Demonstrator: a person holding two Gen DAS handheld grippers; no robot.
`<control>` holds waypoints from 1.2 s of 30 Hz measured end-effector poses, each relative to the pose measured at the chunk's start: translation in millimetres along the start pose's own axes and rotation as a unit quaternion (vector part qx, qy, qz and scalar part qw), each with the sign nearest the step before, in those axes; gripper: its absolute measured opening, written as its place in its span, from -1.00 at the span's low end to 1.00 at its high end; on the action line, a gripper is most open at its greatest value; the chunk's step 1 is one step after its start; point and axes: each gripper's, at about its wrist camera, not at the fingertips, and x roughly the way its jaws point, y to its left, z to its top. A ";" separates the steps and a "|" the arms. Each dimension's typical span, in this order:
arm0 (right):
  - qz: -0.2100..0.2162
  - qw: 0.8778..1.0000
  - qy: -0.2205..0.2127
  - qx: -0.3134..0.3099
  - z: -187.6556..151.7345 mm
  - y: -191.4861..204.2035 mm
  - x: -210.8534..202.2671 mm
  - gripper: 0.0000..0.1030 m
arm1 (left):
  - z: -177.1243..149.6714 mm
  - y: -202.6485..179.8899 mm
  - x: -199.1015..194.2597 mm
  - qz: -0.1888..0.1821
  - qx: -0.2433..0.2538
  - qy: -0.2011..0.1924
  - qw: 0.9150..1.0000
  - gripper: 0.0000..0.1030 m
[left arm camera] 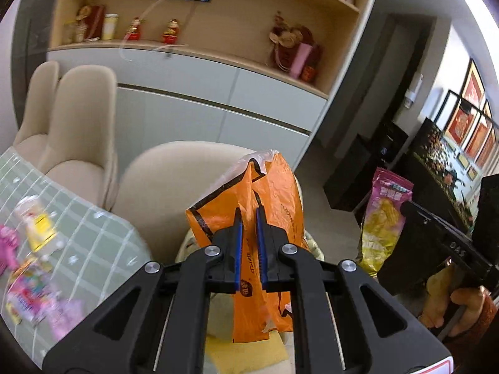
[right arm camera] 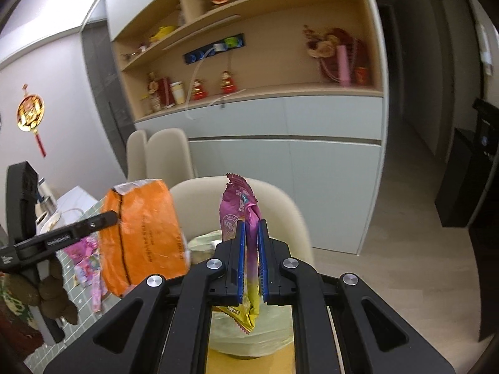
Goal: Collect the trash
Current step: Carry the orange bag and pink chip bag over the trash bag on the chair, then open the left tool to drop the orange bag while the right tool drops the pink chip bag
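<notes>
My left gripper [left arm camera: 249,215] is shut on an orange plastic bag [left arm camera: 271,193] and holds it up over a beige chair. From the right wrist the same orange bag [right arm camera: 143,237] hangs at the left, pinched by the left gripper [right arm camera: 113,217]. My right gripper [right arm camera: 251,227] is shut on a pink and yellow snack wrapper [right arm camera: 238,208] that stands upright between its blue pads. The left wrist view shows that wrapper [left arm camera: 382,218] at the right, in the right gripper [left arm camera: 405,207]. A bin lined with a pale yellow bag [right arm camera: 249,339] sits below both grippers.
A table with a green checked cloth [left arm camera: 93,233] at the left carries more pink and yellow wrappers [left arm camera: 28,296]. Beige chairs [left arm camera: 78,131] stand by a white cabinet with wooden shelves [right arm camera: 280,143]. A hand [left arm camera: 458,308] grips the right tool's handle. Open floor [right arm camera: 405,265] lies to the right.
</notes>
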 end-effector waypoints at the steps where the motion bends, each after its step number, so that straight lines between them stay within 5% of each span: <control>1: -0.001 1.000 0.001 0.004 0.0 -8.2 3.6 -0.81 | 1.1 -4.0 7.4 0.002 0.008 -0.001 1.000 -0.85; 5: 0.000 1.000 0.010 0.015 -2.1 -32.0 20.3 -0.82 | 0.7 -17.5 58.1 0.026 0.058 0.017 0.998 -0.85; 10: 0.006 1.000 0.017 0.022 -7.2 -45.4 38.1 -0.82 | -23.5 -11.2 117.0 0.054 0.076 0.137 0.986 -0.92; 14: 0.017 0.999 0.026 0.025 -9.3 -47.8 54.4 -0.81 | -44.2 -12.5 136.6 0.056 0.097 0.187 0.976 -0.94; 19: 0.033 0.999 0.021 0.026 -2.7 -41.2 65.6 -0.82 | -41.9 -3.4 131.7 0.035 0.065 0.177 0.981 -0.92; 25: 0.067 0.998 0.001 0.016 13.0 -13.6 71.8 -0.81 | -29.4 21.3 98.8 0.027 0.005 0.146 0.989 -0.55; 36: 0.089 0.988 0.128 0.002 -55.9 47.2 167.4 -0.81 | -41.3 59.1 23.9 0.056 -0.066 0.106 0.991 -0.34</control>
